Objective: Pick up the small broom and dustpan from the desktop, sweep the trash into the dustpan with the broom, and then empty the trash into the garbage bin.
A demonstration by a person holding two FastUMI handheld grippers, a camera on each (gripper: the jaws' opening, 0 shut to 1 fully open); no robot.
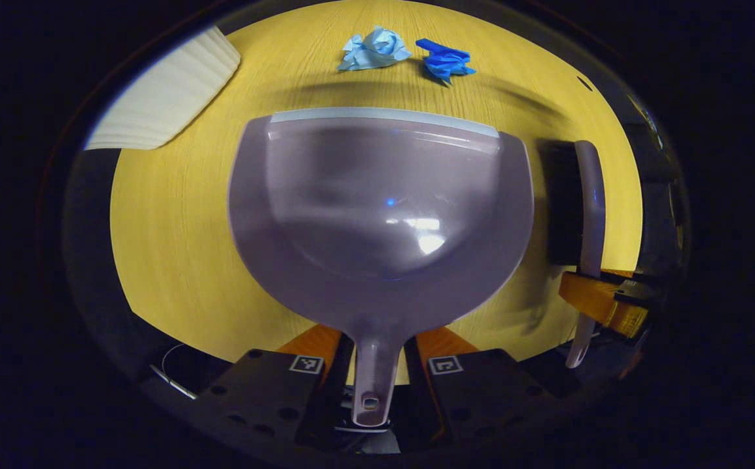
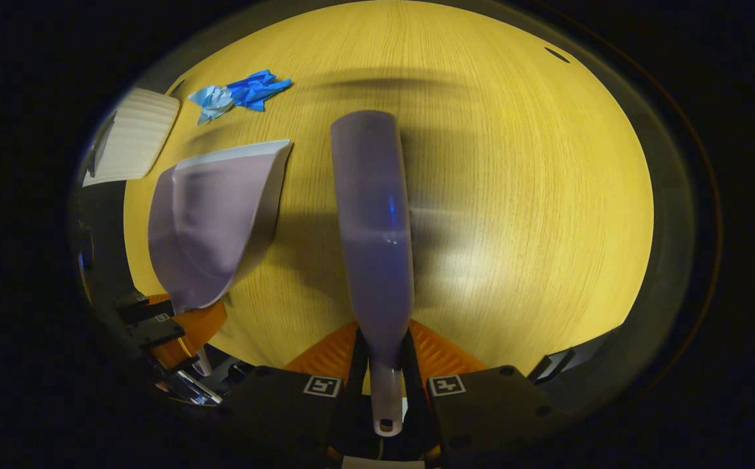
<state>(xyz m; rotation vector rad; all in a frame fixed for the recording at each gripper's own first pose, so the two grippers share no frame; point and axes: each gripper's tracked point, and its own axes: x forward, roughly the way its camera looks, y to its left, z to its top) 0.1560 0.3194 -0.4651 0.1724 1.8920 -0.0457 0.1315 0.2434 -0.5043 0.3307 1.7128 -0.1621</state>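
Dustpan (image 1: 377,215) and small broom (image 2: 374,221) are both in your grip: the left tongs (image 1: 370,384) are closed on the dustpan's handle with its lip facing the trash, and the right tongs (image 2: 387,391) are clamped on the broom's handle. The pick-up looks done, but the sweeping is not, since the pale blue paper wad (image 1: 374,49) and the dark blue scrap (image 1: 445,62) lie just beyond the pan's lip on the bench (image 1: 175,228). You have yet to sweep them in and tip them into the white ribbed bin (image 1: 165,94) at the bench's far corner.
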